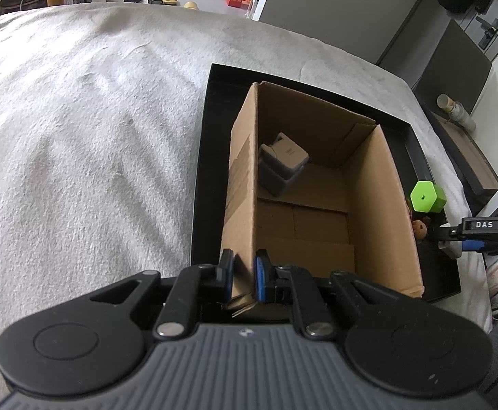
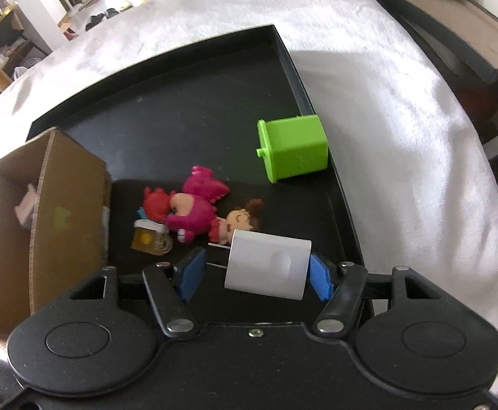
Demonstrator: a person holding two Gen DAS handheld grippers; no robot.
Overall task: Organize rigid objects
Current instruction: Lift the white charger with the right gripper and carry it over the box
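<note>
My left gripper (image 1: 243, 276) is shut on the near wall of the cardboard box (image 1: 317, 184), which stands in the black tray (image 1: 207, 136). A grey and white adapter (image 1: 281, 164) lies inside the box. My right gripper (image 2: 257, 273) is open around a white plug charger (image 2: 269, 264); its right pad (image 2: 319, 282) touches the charger and its left pad (image 2: 190, 275) stands apart from it. A green block (image 2: 295, 147) lies on its side at the tray's right rim. The box also shows at the left in the right wrist view (image 2: 67, 198).
Toy figures lie in the tray (image 2: 197, 119) beside the box: a pink one (image 2: 197, 212), a red one (image 2: 155, 205), a doll head (image 2: 240, 222) and a yellow mug charm (image 2: 149, 241). The tray rests on a white fuzzy blanket (image 1: 78, 119). A low dark table (image 2: 454, 34) stands to the right.
</note>
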